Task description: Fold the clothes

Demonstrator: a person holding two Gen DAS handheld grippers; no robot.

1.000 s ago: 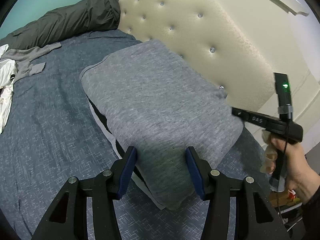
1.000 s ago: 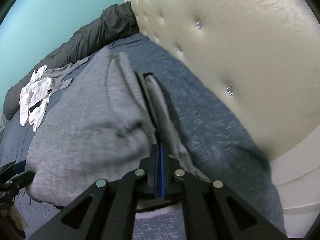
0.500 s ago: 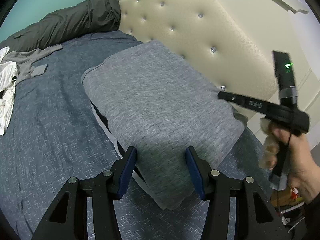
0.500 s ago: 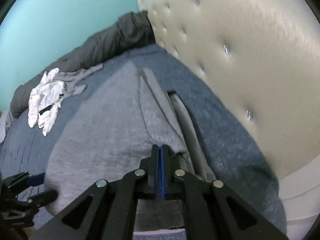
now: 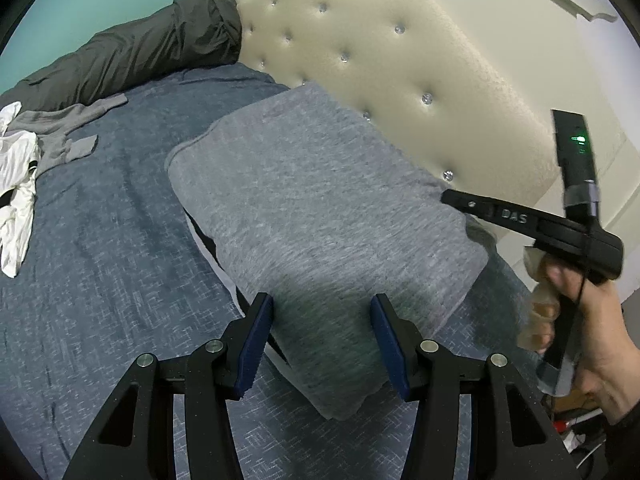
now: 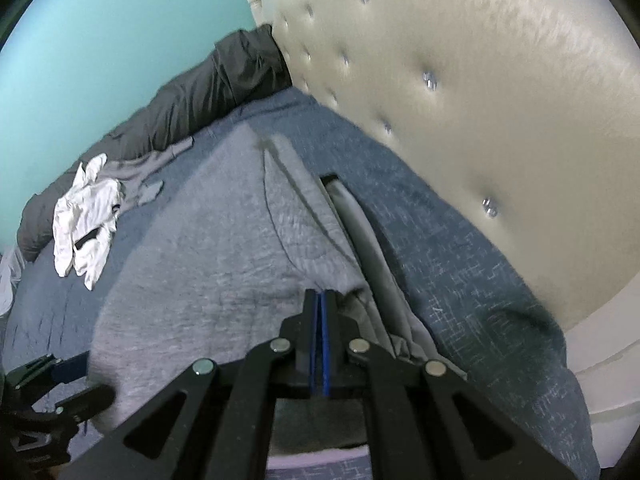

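I am looking down on a bed covered in a dark blue textured blanket point(image 5: 100, 280), with a cream tufted headboard point(image 5: 400, 64) studded with shiny buttons at the far right and a turquoise wall point(image 6: 100, 40) behind. A folded heather-grey knit garment point(image 5: 320, 220) lies on the blanket near the headboard, its near corner reaching toward me; darker and paler layers peek out along its left and right edges. In my left wrist view, the left claw point(image 5: 322, 340) stands about half open, its blue-padded fingers point(image 5: 256, 336) on either side of the garment's near end with a gap between pads and cloth, so it grips nothing. The right claw point(image 6: 319, 308) has its blue pads pressed flat together; I see no cloth pinched between them, and it sits over the garment's near right edge. In the left view a hand point(image 5: 592, 340) holds that black tool at the right. Far left on the bed lie a crumpled white garment point(image 5: 18, 184) and a loose grey piece of clothing point(image 5: 60, 132), with a long dark grey rolled quilt point(image 5: 132, 56) along the wall.
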